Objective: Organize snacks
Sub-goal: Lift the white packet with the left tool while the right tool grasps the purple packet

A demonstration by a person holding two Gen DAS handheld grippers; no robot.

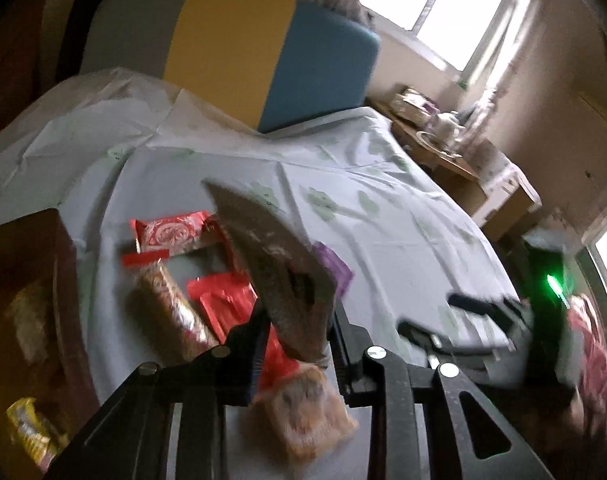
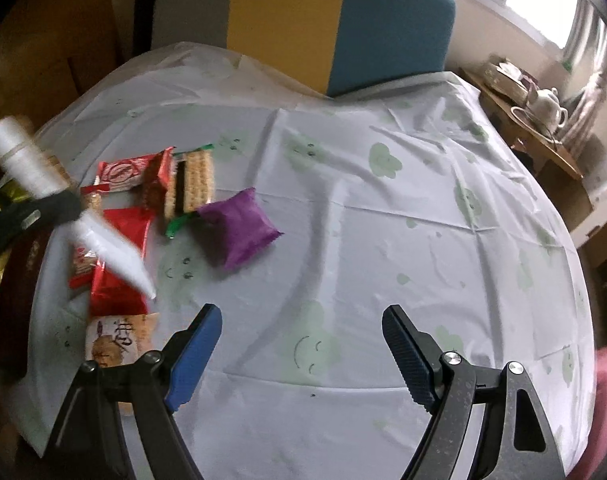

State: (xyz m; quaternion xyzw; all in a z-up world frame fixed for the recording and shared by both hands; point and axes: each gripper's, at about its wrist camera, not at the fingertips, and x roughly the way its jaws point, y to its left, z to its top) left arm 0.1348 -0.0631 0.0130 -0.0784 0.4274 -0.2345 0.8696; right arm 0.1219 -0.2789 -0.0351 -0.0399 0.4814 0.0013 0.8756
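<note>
My left gripper [image 1: 297, 332] is shut on a silvery-grey snack packet [image 1: 275, 276] and holds it up above the table. The same packet [image 2: 111, 252] shows as a white blur in the right wrist view. Under it lie red wrappers [image 1: 171, 234], a biscuit roll [image 1: 167, 308], a red pack [image 1: 223, 300], a purple packet [image 1: 335, 266] and an orange biscuit pack [image 1: 303, 412]. My right gripper [image 2: 301, 320] is open and empty above the bare cloth, right of the purple packet [image 2: 239, 228], a cracker pack [image 2: 191, 184] and a red pack [image 2: 115, 280].
A brown box [image 1: 27, 320] with a yellow snack [image 1: 27, 432] inside stands at the table's left edge. The pale tablecloth [image 2: 383, 220] has green smiley prints. A yellow-and-blue chair [image 2: 335, 20] stands behind. A side table with a teapot [image 2: 547, 104] is at right.
</note>
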